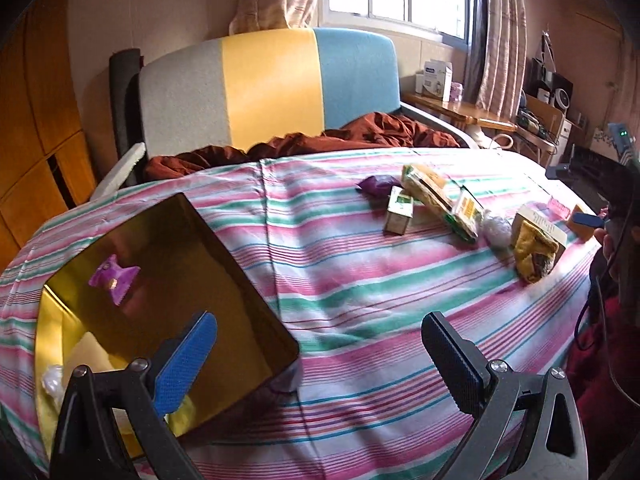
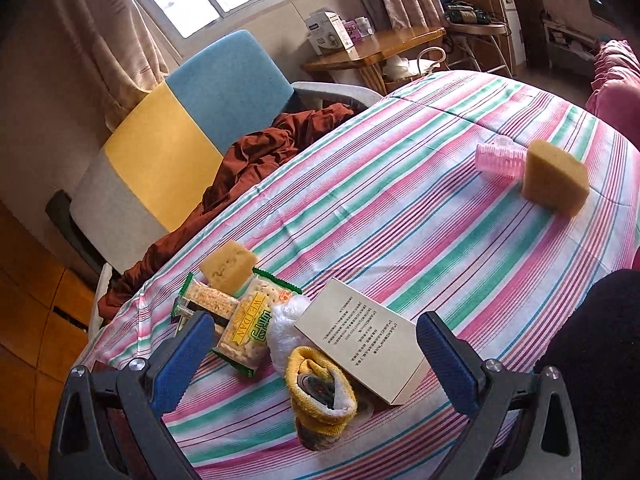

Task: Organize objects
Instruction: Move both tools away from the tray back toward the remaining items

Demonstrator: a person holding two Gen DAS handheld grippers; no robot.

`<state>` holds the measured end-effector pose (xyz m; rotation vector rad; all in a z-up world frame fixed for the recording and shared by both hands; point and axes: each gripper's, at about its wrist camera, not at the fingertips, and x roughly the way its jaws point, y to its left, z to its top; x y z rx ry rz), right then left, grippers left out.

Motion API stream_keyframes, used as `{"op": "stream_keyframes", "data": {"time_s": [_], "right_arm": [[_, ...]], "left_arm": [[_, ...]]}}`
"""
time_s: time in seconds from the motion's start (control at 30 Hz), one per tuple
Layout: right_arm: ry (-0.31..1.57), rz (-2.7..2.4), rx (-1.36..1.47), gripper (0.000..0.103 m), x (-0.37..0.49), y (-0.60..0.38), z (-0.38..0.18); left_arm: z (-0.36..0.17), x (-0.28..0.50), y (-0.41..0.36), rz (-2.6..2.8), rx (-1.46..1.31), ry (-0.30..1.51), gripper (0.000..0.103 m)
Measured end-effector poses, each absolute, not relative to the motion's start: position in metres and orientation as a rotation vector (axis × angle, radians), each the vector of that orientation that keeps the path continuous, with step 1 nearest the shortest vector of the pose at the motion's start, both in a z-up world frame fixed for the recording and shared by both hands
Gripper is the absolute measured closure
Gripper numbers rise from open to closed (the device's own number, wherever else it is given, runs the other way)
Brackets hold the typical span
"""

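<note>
In the left wrist view a shiny gold tray (image 1: 208,264) lies on the striped cloth at left, with a purple hair clip (image 1: 114,278) inside. My left gripper (image 1: 320,360) is open and empty, its blue left finger over the tray's near corner. Further right lie a purple packet (image 1: 378,186), a small green carton (image 1: 400,214) and a cracker pack (image 1: 440,200). My right gripper (image 2: 316,360) is open just above a rolled yellow sock (image 2: 320,392), a white box (image 2: 364,344) and a crumpled white bag (image 2: 284,324). Beside them are cracker packs (image 2: 248,328) and a sponge piece (image 2: 228,266).
A tan sponge (image 2: 556,178) and a pink roller (image 2: 500,162) sit apart on the far right of the cloth. A brown blanket (image 1: 360,136) and a grey, yellow and blue headboard (image 1: 272,84) lie behind. A wooden side table (image 2: 376,48) stands under the window.
</note>
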<state>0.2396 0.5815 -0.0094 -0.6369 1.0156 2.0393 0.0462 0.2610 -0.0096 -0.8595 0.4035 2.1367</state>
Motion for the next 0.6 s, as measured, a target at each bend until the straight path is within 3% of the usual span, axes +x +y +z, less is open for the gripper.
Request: {"op": "stream_keyframes", "data": {"time_s": [0.27, 0.6], "right_arm": [[1.116, 2.061, -0.587, 0.000, 0.248, 0.586, -0.014], [1.228, 2.064, -0.472, 0.000, 0.264, 0.592, -0.015]], "left_arm": [[-0.039, 0.057, 0.321, 1.964, -0.956, 0.459, 0.000], [-0.065, 0.063, 0.388, 1.751, -1.133, 0.371, 0.004]]}}
